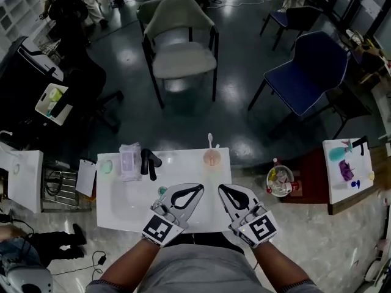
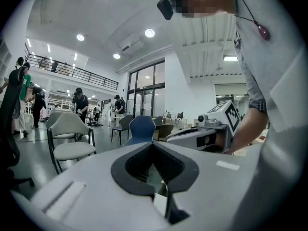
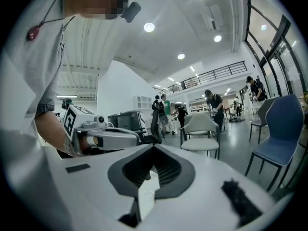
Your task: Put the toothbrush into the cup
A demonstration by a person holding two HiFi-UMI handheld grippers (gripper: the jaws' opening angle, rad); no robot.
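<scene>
Top: light grey short-sleeved shirt (image 1: pixel 195 272), dark chequered band at the sleeve hem (image 2: pixel 258 105).
Chest: thin black cord with a small dark red bead (image 2: pixel 263 32).
Head: small black camera (image 2: pixel 165 8).
Left gripper (image 1: pixel 199 188): white shell, black jaw lining, black-and-white square-marker cube (image 1: pixel 160 229).
Right gripper (image 1: pixel 222 188): same build, its own marker cube (image 1: pixel 261 227).

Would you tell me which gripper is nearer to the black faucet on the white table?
Left. The left gripper is just near-right of the black faucet; the right gripper lies farther right, beyond it.
</scene>
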